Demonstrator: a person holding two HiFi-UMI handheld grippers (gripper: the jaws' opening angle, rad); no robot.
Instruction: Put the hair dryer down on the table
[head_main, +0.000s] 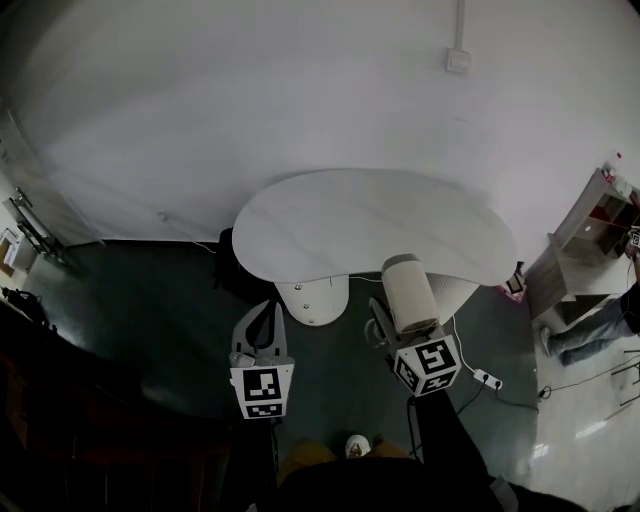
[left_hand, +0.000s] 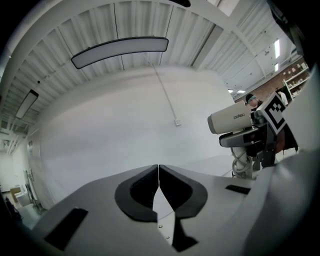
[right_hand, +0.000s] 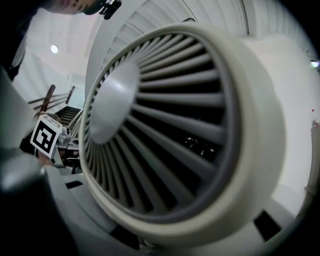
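A cream hair dryer (head_main: 409, 292) hangs over the near edge of the white kidney-shaped table (head_main: 340, 220), held off its top. My right gripper (head_main: 400, 325) is shut on it, with the marker cube just below. In the right gripper view the hair dryer's ribbed rear grille (right_hand: 160, 125) fills the picture and hides the jaws. My left gripper (head_main: 268, 310) hovers over the dark floor to the left, shut with nothing in it. In the left gripper view the left gripper's (left_hand: 158, 167) tips touch, and the hair dryer (left_hand: 231, 120) shows at the right with its coiled cord (left_hand: 242, 162).
The table stands on white pedestals (head_main: 312, 298) near a white wall with a socket (head_main: 458, 60). A power strip (head_main: 487, 379) and cables lie on the floor at the right. A shelf unit (head_main: 590, 235) and a person's legs (head_main: 590, 330) are at the far right.
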